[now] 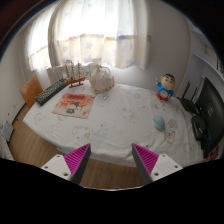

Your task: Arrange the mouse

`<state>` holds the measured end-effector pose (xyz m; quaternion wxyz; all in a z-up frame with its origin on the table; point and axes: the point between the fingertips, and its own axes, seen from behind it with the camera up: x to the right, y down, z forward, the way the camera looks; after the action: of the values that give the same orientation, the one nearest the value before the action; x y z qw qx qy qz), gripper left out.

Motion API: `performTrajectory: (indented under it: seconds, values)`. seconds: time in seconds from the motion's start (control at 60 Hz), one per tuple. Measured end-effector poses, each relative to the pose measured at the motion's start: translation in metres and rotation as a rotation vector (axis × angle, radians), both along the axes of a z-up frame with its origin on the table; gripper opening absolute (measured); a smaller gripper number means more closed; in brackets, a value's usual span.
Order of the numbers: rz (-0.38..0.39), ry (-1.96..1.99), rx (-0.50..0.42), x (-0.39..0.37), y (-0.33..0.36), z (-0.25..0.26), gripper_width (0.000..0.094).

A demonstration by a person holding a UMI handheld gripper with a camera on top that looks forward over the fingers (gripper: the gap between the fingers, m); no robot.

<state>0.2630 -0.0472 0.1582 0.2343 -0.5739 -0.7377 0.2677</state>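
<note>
A table with a white cloth [115, 115] stands ahead of me, across a strip of wooden floor. A small pale blue rounded object [158, 122], possibly the mouse, lies on the table's right part. My gripper [110, 150] is open and empty, its magenta-padded fingers spread wide. It is held well short of the table's near edge, over the floor. The pale blue object lies far beyond the right finger [145, 158].
On the table's left are a dark keyboard [52, 92], a pink-orange book [74, 104] and a small rack [72, 75]. A white bag [101, 78] stands at the back. A colourful doll [164, 88] stands at the right. A black chair [205, 108] is beside the table's right end.
</note>
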Motion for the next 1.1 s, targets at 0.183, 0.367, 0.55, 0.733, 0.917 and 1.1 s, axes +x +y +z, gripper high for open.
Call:
performTrajectory:
  seconds: [0.183,0.367,0.55,0.733,0.917,1.1]
  values:
    - [-0.123,0.013,0.032,-0.008,0.048,-0.005,0.0853]
    - [-0.252,0.039,0.045,-0.013,0.113,-0.013,0.0855]
    - [-0.324,0.086,0.048,-0.022,0.156,-0.022,0.0855]
    - [-0.345,0.134,0.037,-0.040,0.181,-0.035,0.0852]
    - [-0.319,0.191,0.028,-0.078,0.201,-0.060,0.0855]
    - [-0.321,0.239,-0.008,-0.127,0.224,-0.086,0.0854]
